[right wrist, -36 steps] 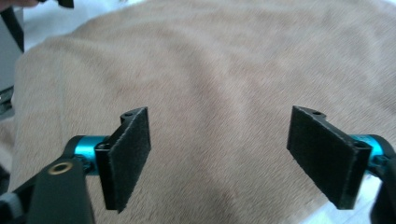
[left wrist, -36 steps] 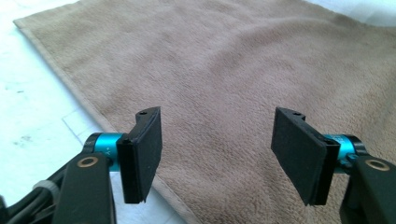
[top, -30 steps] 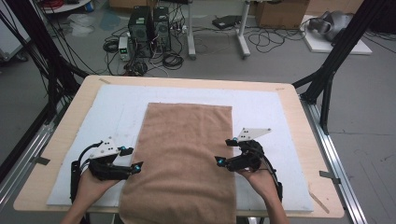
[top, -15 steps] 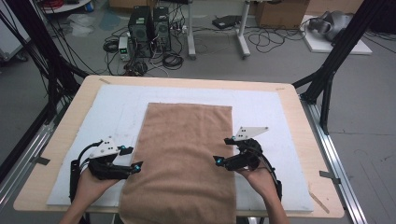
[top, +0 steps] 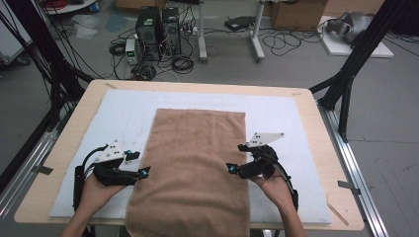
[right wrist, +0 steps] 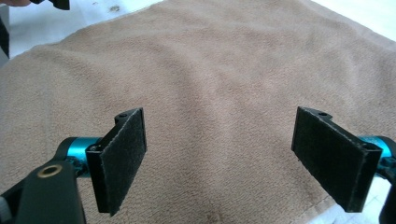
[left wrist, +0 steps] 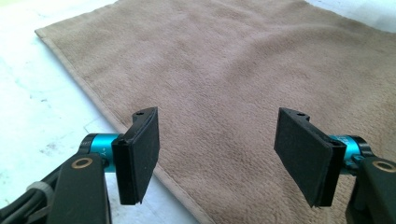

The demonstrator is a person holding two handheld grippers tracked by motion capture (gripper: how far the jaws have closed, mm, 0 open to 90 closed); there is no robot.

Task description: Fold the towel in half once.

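- The brown towel [top: 192,168] is lying flat down the middle of the white mat [top: 291,118], its near end hanging over the front edge of the wooden table [top: 316,128].
- The left gripper [top: 144,172] is sitting at the towel's left edge, held low in the person's left hand [top: 94,192].
- Its jaws are standing wide apart with nothing clamped; in the left gripper view the towel's hemmed border [left wrist: 107,116] is running past the left-hand pad [left wrist: 140,156] while the other pad is hovering over the cloth.
- The right gripper [top: 231,168] is pointing in from the towel's right edge, carried by the right hand [top: 274,190].
- Its jaws are gaping too, gripping nothing; the right gripper view is looking across bare towel between both pads.
- Both grippers are facing each other across the cloth.
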